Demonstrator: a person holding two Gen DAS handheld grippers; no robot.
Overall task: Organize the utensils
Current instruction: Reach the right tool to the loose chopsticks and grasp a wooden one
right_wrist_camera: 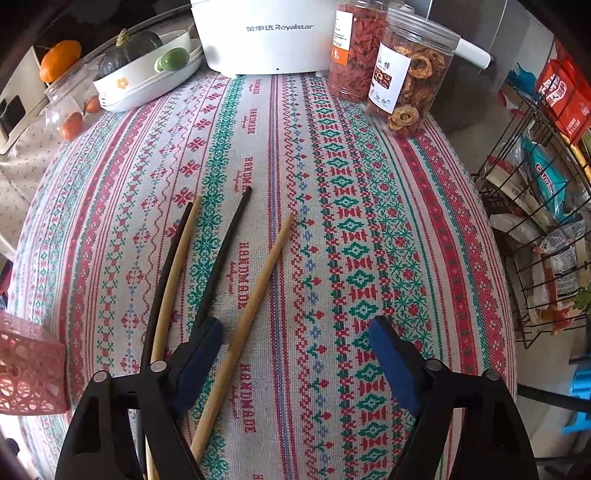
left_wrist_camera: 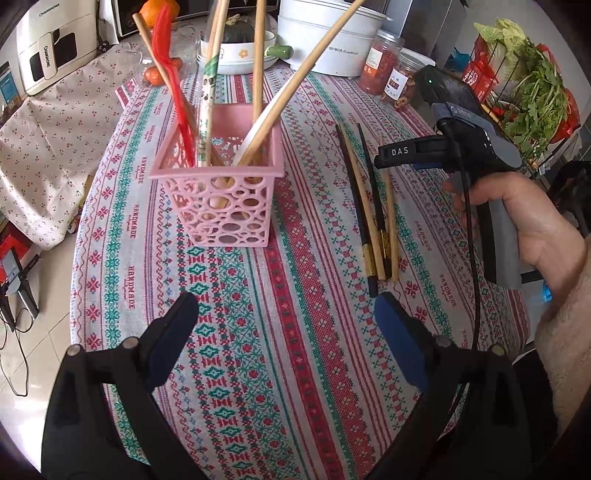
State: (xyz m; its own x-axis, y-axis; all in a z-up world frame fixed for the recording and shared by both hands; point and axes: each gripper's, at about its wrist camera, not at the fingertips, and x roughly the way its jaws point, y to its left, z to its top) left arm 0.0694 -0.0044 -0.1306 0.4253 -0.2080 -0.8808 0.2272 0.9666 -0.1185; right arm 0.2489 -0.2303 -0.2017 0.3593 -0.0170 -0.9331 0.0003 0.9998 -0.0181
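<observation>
A pink lattice basket point(left_wrist_camera: 221, 206) stands on the patterned tablecloth and holds several wooden chopsticks, a red utensil point(left_wrist_camera: 173, 85) and a white one. Its corner shows in the right wrist view point(right_wrist_camera: 26, 369). Several loose chopsticks, black and wooden point(left_wrist_camera: 373, 206), lie on the cloth right of it; they also show in the right wrist view point(right_wrist_camera: 229, 266). My left gripper point(left_wrist_camera: 286, 321) is open and empty, low over the cloth in front of the basket. My right gripper point(right_wrist_camera: 295, 339) is open and empty just above the loose chopsticks, one wooden chopstick point(right_wrist_camera: 255, 299) running between its fingers.
At the table's back stand a white Royalstar cooker point(right_wrist_camera: 266, 33), two jars of dried food point(right_wrist_camera: 406, 85), stacked white dishes with a green squash point(right_wrist_camera: 140, 74) and small oranges point(right_wrist_camera: 72, 125). A wire rack with packets and greens point(right_wrist_camera: 546, 206) stands right of the table.
</observation>
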